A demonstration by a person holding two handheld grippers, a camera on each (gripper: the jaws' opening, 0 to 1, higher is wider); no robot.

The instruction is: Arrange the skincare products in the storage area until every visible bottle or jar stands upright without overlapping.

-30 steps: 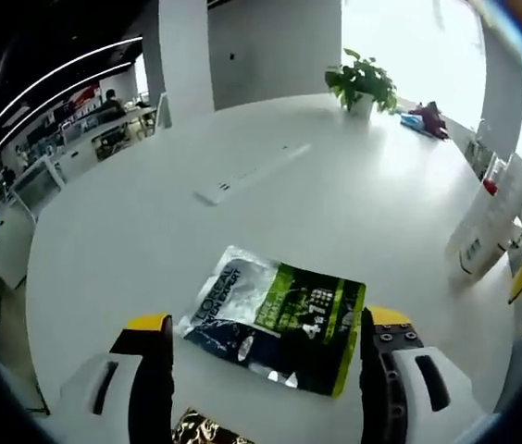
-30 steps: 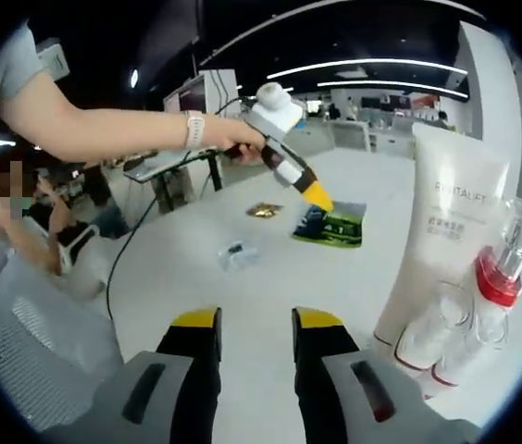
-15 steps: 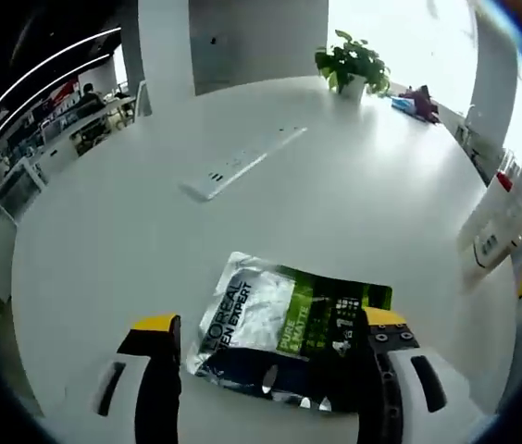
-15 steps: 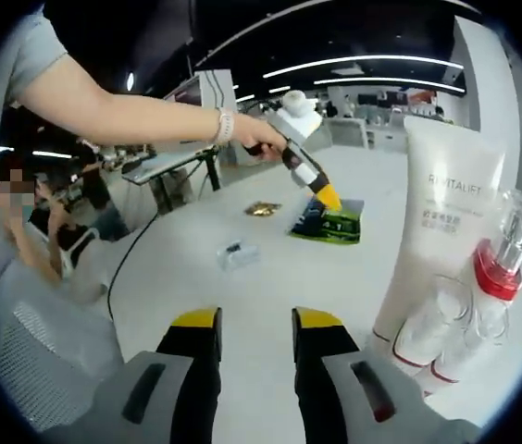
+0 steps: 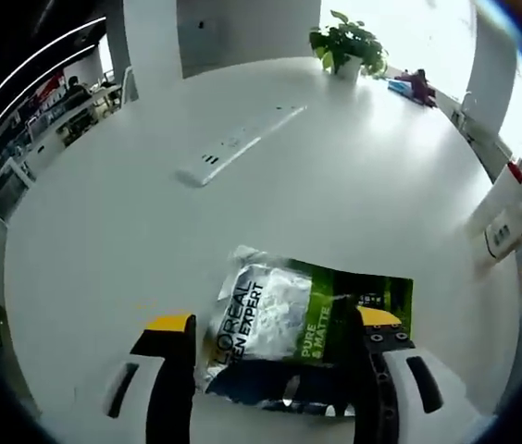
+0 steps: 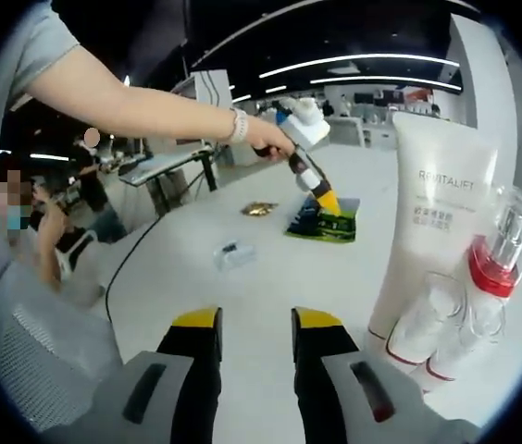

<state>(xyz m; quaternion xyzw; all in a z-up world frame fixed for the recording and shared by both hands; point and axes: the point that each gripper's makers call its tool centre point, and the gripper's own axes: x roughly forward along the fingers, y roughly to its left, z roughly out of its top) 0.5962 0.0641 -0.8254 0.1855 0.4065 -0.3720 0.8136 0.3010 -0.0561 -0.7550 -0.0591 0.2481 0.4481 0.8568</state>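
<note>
Straddling sachet, left claw (open)

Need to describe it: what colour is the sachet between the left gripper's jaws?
Silver, green and dark sachet, best in the left gripper view.

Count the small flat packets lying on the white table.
3: a green-and-silver sachet under the left tongs, a gold packet behind it, a clear packet nearer. Others may be hidden.

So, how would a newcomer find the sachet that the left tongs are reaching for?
Look at the big round white table. Near its close edge, between the left tongs, lies a flat sachet. Unlike the small gold packet and the clear wrapper nearby, it is silver, green and black.
</note>
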